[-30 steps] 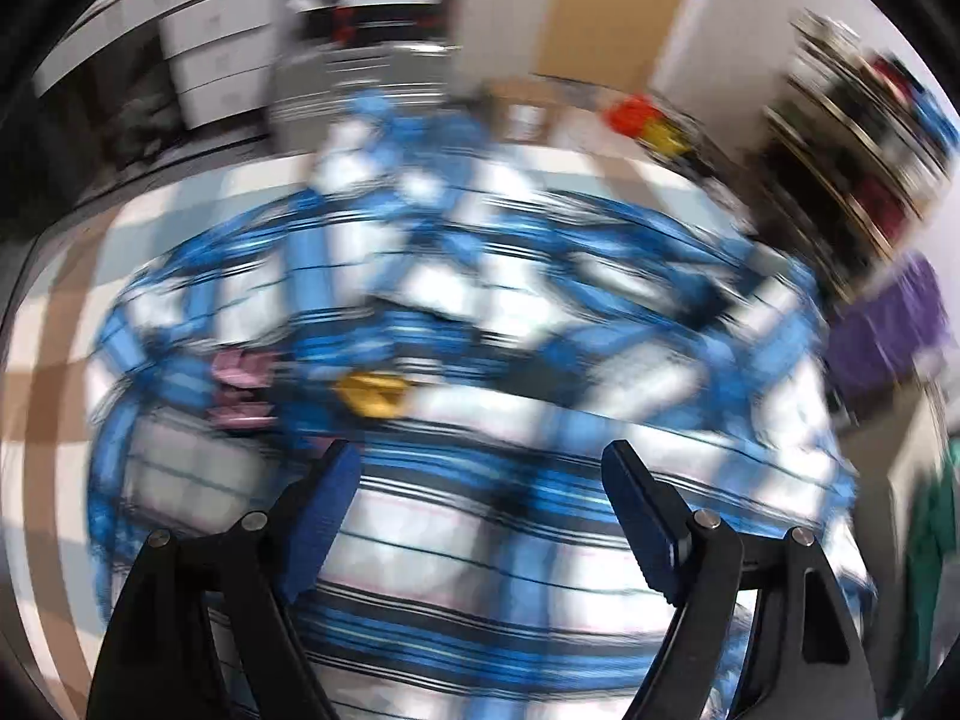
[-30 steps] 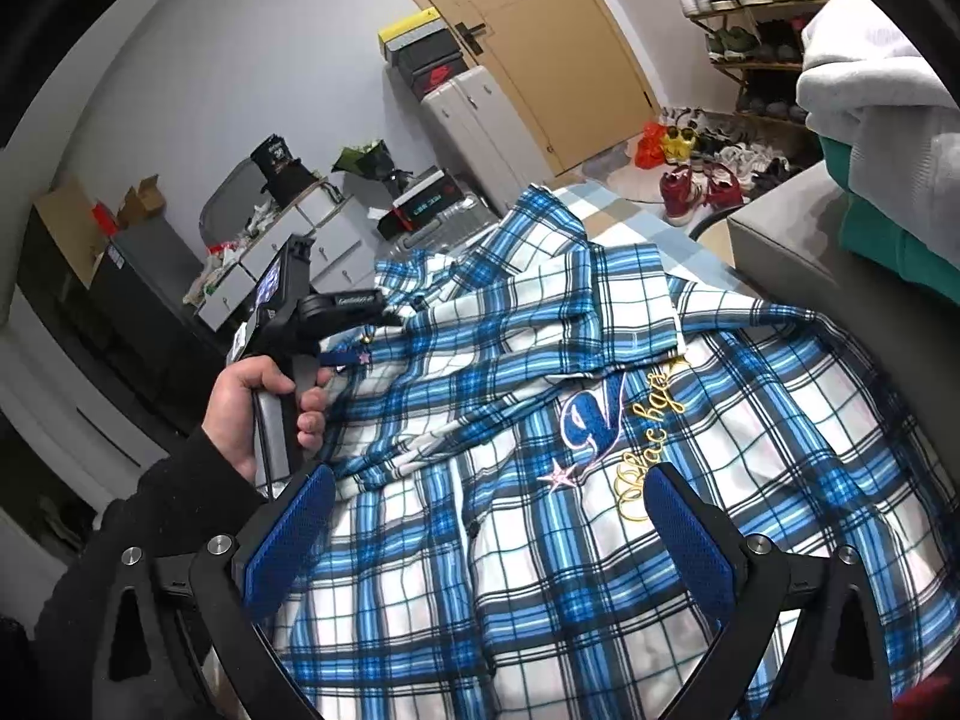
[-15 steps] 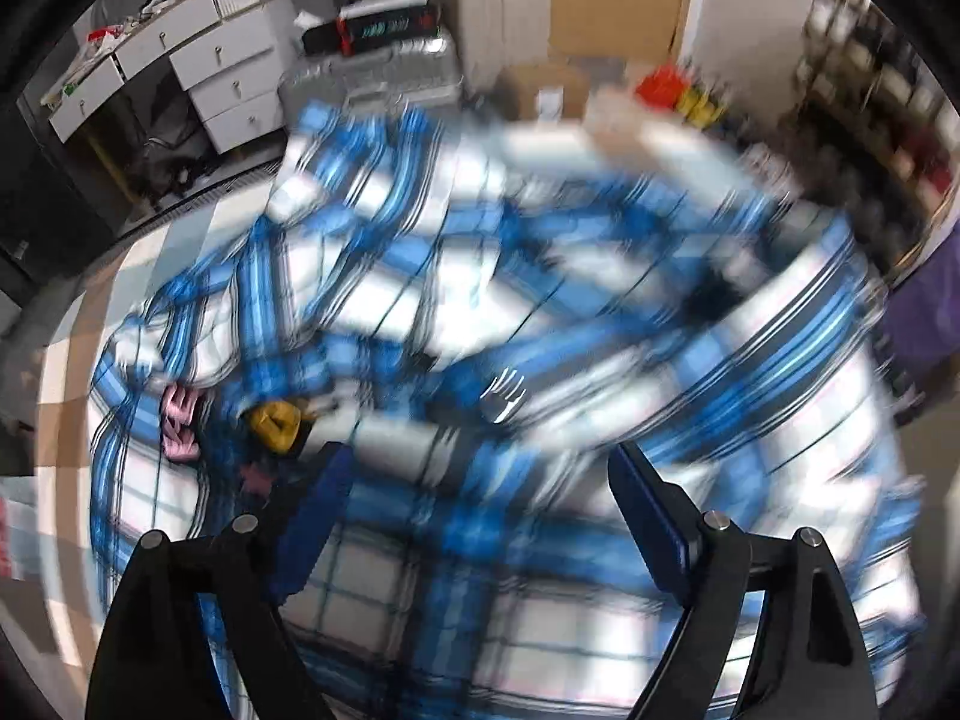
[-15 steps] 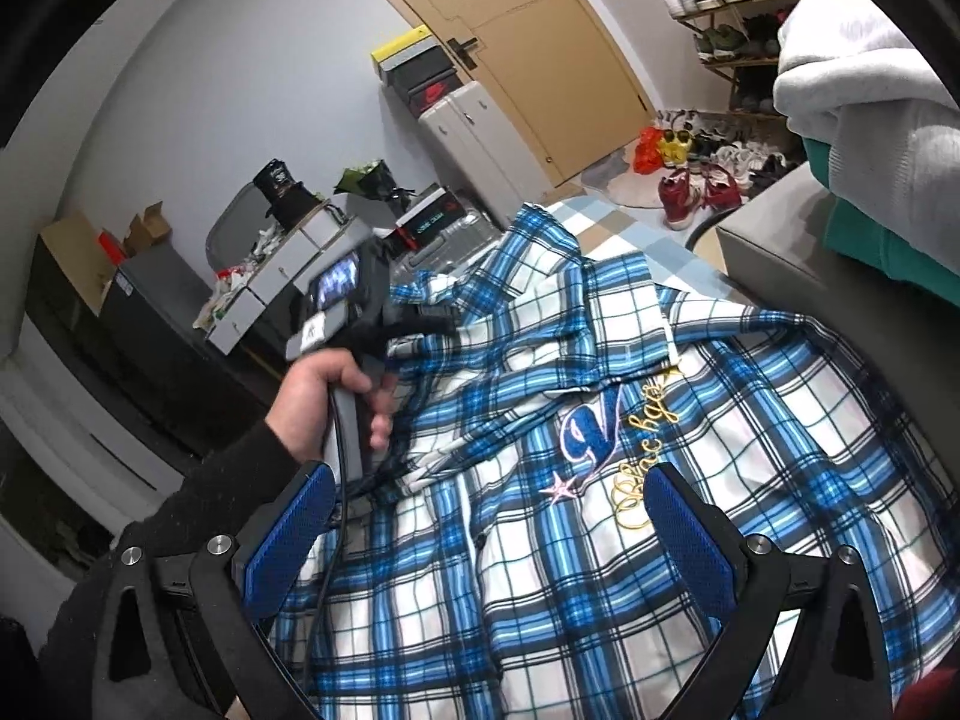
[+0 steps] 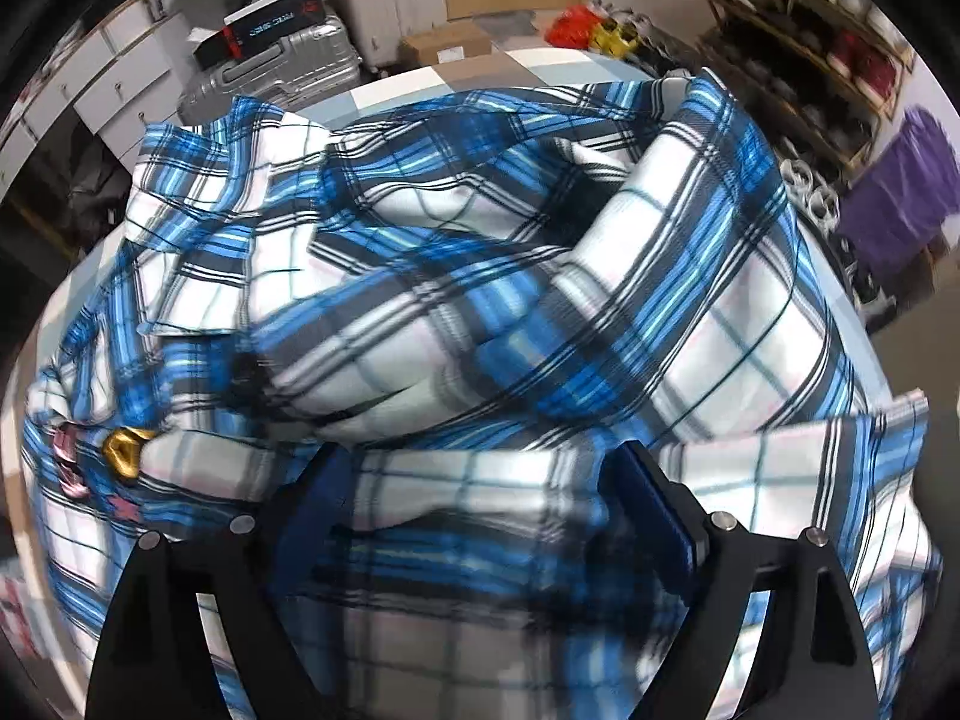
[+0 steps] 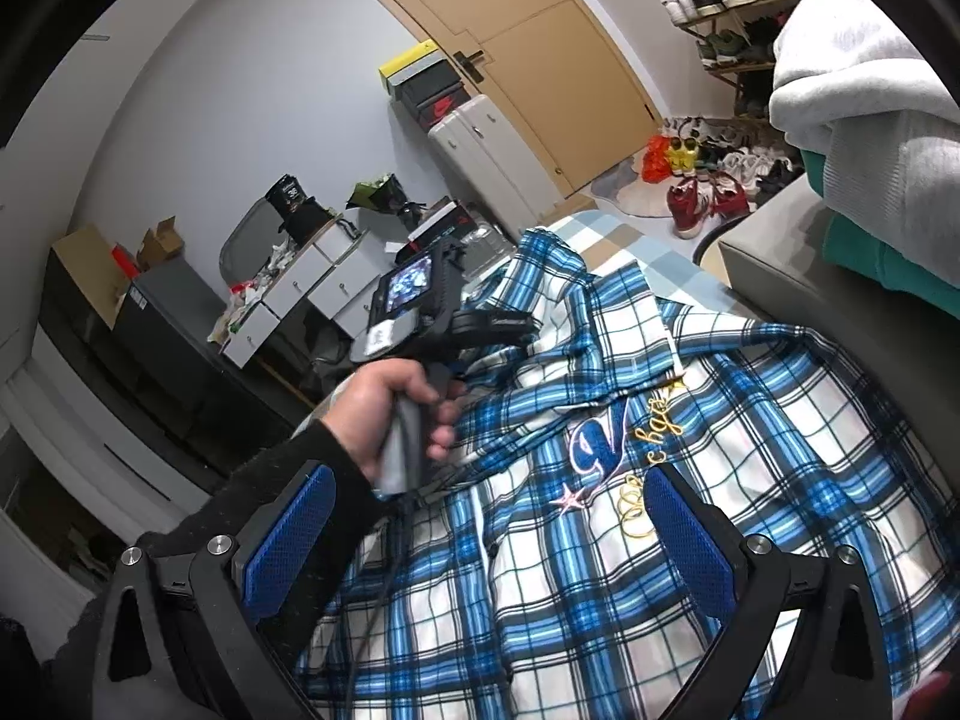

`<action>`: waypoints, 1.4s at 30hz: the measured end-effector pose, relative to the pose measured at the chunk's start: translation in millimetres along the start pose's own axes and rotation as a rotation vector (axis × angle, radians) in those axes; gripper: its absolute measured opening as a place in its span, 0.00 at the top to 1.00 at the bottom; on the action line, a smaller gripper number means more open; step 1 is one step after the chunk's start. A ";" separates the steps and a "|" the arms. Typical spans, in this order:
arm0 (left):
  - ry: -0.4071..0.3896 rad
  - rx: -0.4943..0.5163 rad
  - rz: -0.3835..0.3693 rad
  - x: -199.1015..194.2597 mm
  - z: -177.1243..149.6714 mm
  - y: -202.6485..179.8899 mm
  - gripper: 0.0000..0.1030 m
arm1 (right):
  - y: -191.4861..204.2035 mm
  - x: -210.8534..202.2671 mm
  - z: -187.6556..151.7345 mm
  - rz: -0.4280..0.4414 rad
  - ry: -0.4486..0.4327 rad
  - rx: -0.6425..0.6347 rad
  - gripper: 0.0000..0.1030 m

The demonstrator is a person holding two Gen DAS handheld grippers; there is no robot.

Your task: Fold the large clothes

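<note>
A large blue, white and black plaid shirt lies rumpled on a checked bed, with gold and pink embroidery on its chest. My left gripper is open and sits low over the shirt, its blue fingers straddling a fold of cloth. In the right wrist view the left gripper body and the hand holding it hover above the shirt's left side. My right gripper is open and empty above the shirt's lower part.
A grey couch arm with stacked grey and teal clothes stands at the right. White drawers, a silver suitcase, boxes, a shoe rack and a wooden door ring the bed.
My left gripper has moved closer to and lower over the shirt, toward the rumpled sleeve and collar area. My right gripper has stayed nearly still.
</note>
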State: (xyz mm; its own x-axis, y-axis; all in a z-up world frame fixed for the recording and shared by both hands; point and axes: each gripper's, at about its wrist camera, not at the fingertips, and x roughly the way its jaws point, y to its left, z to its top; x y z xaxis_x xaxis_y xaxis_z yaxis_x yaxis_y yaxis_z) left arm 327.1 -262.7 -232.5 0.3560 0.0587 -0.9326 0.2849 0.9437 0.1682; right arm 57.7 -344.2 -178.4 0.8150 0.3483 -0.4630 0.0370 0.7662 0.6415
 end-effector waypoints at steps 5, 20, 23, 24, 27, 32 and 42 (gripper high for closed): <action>-0.111 -0.044 -0.040 -47.8 -27.2 43.6 0.17 | 2.3 0.4 -0.5 -0.032 -0.016 -0.028 0.00; -0.027 -0.154 0.028 -30.3 -110.6 115.1 0.15 | 15.1 10.3 -11.3 -0.120 -0.025 -0.125 0.00; 0.000 -0.188 0.002 -15.4 -113.4 127.5 0.10 | 11.8 15.5 -11.3 -0.139 -0.004 -0.120 0.00; 0.005 -0.194 0.009 -13.3 -111.4 130.7 0.10 | 11.0 18.1 -11.1 -0.135 0.017 -0.120 0.00; 0.014 -0.201 -0.022 -11.9 -106.0 136.4 0.10 | 13.6 30.6 -16.0 -0.118 0.101 -0.151 0.00; -0.025 -0.303 -0.046 -29.2 -90.3 164.8 0.10 | 20.3 34.5 -23.9 -0.119 0.120 -0.194 0.00; -0.088 -0.400 -0.013 -45.7 -4.6 187.2 0.10 | 21.2 47.1 -34.1 -0.072 0.226 -0.187 0.00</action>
State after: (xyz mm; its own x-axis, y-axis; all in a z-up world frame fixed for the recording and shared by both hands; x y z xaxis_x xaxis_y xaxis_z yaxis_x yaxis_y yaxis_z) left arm 360.1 -87.2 -159.9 0.4342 0.0341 -0.9002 -0.0723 0.9974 0.0029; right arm 77.2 -293.1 -207.5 0.6638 0.3847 -0.6414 -0.0340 0.8722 0.4880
